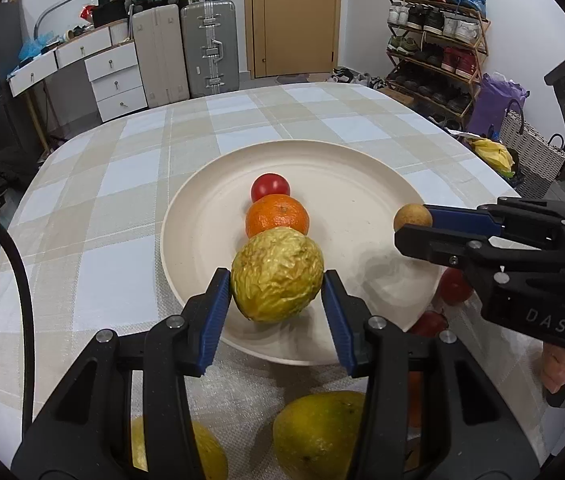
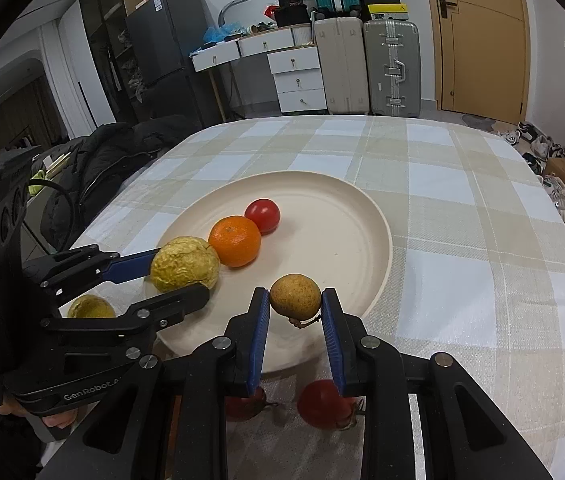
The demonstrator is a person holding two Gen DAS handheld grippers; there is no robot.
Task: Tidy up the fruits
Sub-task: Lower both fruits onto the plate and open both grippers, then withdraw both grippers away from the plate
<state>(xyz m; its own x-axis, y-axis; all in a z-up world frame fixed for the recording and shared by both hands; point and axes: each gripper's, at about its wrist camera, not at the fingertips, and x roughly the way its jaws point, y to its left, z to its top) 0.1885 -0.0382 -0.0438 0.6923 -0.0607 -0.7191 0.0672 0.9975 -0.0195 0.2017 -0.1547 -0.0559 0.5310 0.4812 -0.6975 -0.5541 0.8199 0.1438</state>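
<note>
Three fruits already sit in a row down the middle of the plate [image 2: 378,216]: tomato [image 2: 262,216], orange [image 2: 235,241], then the wrinkly yellow fruit [image 1: 277,275] at the near end. The left tool [image 1: 276,280] brackets that one; left pad touching, right pad looks a hair off, so I can't tell if it's gripping or letting go. The right tool [image 2: 295,300] is clenched on a small brown fruit [image 2: 295,297], above the plate's near-right part, off to the right of the row. More fruit waits on the tabletop [image 2: 462,240] near the person. My guess: brown fruit goes down beside the row.
</note>
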